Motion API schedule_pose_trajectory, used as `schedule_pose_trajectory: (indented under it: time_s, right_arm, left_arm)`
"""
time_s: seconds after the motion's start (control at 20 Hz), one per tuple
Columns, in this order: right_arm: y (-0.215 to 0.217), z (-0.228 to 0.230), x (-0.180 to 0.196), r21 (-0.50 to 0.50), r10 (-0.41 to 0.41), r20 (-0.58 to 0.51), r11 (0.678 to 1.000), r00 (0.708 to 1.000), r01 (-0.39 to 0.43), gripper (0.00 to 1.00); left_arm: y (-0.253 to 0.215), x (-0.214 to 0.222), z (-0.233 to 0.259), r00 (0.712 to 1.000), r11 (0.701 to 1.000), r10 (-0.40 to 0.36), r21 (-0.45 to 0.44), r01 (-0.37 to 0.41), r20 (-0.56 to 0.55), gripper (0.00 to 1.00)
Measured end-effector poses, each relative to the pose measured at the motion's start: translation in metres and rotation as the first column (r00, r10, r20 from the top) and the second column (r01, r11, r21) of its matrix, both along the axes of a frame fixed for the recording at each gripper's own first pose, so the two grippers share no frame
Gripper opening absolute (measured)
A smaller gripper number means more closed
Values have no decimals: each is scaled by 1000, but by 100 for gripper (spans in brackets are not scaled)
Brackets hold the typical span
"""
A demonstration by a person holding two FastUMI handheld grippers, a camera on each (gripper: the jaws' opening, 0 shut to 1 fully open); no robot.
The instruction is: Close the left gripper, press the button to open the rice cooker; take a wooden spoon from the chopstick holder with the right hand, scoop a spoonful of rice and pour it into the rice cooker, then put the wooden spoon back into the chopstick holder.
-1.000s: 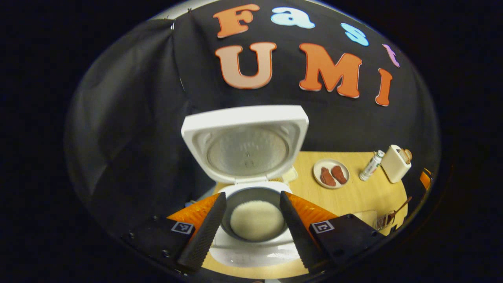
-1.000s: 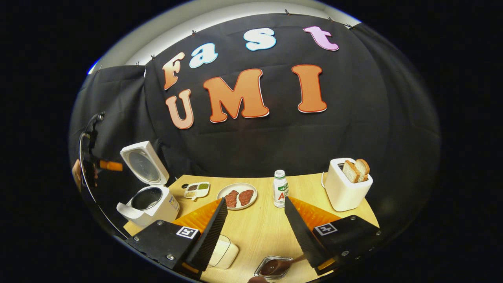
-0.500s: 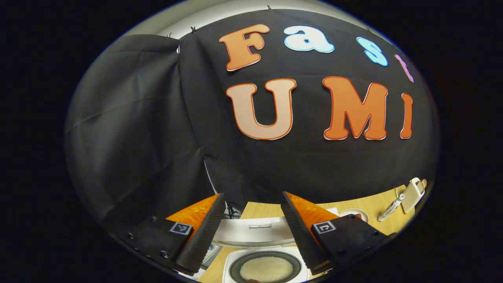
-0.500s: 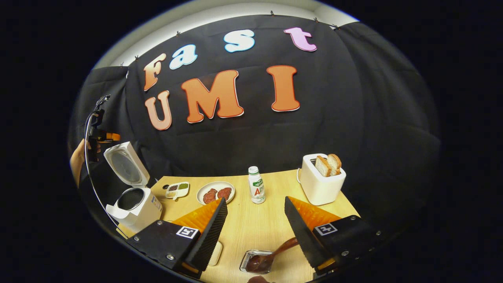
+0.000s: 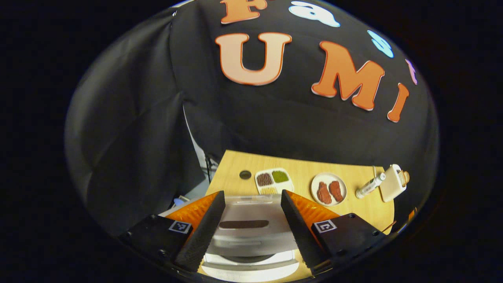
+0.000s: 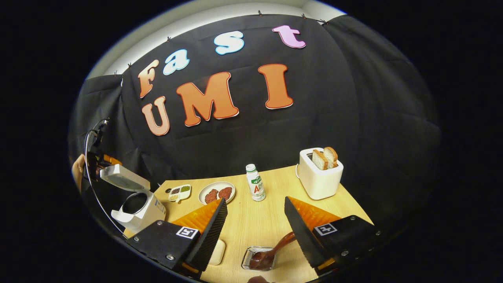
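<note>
Wooden spoon (image 6: 275,250) sits in the chopstick holder (image 6: 257,259), a small clear container at the near edge of the surface (image 6: 259,220). Bowl end is down inside the holder; handle runs up and to the right in the right gripper view, tilted, long axis diagonal, the handle's end going behind the right-hand finger.

Right gripper (image 6: 255,232) hangs above the near edge, fingers spread wide apart, nothing between them. A pale rounded object (image 6: 217,252) lies just beside the holder; can't tell what it is.

Rice cooker (image 6: 137,206) stands at the left end of the surface. Its lid (image 6: 123,177) is hinged partway, roughly level above the dark inner pot, with a hand (image 6: 78,171) and the left gripper behind the lid's far end.

In the left gripper view the left gripper (image 5: 251,220) is just above the lid (image 5: 245,224), fingers apart, not clamped on anything; contact with the lid can't be judged. The lid's long dark slot runs crosswise between the fingers.

Surface is light wood grain. On it: divided condiment dish (image 5: 274,181), plate with two pieces of meat (image 5: 329,189), small bottle (image 6: 255,188) standing upright, white toaster (image 6: 319,173) holding two bread slices. Black cloth wall behind, pale ceiling strip above it.
</note>
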State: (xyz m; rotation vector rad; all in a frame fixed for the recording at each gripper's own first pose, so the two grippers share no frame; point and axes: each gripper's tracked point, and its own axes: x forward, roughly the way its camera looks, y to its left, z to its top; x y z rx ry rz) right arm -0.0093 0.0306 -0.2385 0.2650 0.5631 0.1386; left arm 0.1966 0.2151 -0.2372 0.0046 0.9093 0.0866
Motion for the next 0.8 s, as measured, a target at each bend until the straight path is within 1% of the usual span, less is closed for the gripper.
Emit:
schedule_pose_trajectory:
  time_s: [0.05, 0.1, 0.15, 0.25, 0.35, 0.5, 0.55, 0.6, 0.65, 0.7, 0.75, 0.8]
  right_arm:
    - [3, -3, -1, 1, 14, -5, 1000, 1000, -14, 92]
    - [2, -5, -2, -4, 21, -7, 1000, 1000, -21, 92]
    - [2, -6, -3, -4, 31, -11, 1000, 999, -31, 92]
    - [4, -7, -5, 11, 41, -19, 999, 999, -41, 92]
    - [6, -7, -4, 24, 44, -12, 999, 999, -44, 92]
    - [13, -7, -6, 28, 64, -7, 998, 998, -64, 92]
    - [14, -7, -6, 27, 68, -6, 997, 998, -68, 92]
    - [15, -7, -6, 28, 72, -8, 997, 997, -72, 92]
    - [15, -7, -7, 29, 74, -10, 997, 997, -74, 92]
    - [15, -6, -7, 29, 76, -4, 997, 997, -76, 92]
    - [14, -3, -6, 27, 74, 4, 997, 997, -74, 92]
    - [14, -1, -5, 26, 73, 7, 997, 997, -73, 92]
  left_arm:
    - [5, -15, -12, 1000, 1000, 22, 10, -22, -21, 96]
    - [3, -28, -16, 1000, 1000, 25, 3, -25, -9, 95]
    - [2, -43, -19, 999, 999, 32, -1, -33, -22, 91]
    - [2, -69, -26, 998, 999, 48, -8, -49, -41, 92]
    - [3, -91, -42, 996, 999, 53, 4, -53, -75, 92]
    - [7, -126, -83, 984, 998, 64, 38, -58, -169, 92]
    - [6, -140, -104, 971, 997, 73, 29, -68, -229, 92]
    - [8, -128, -104, 988, 997, 68, 38, -63, -141, 92]
    - [9, -124, -123, 973, 997, 76, 28, -71, -218, 92]
    - [7, -120, -123, 975, 996, 87, 28, -83, -206, 93]
    - [8, -110, -138, 977, 997, 70, 27, -66, -201, 94]
    - [3, -115, -133, 975, 998, 68, 33, -62, -214, 93]
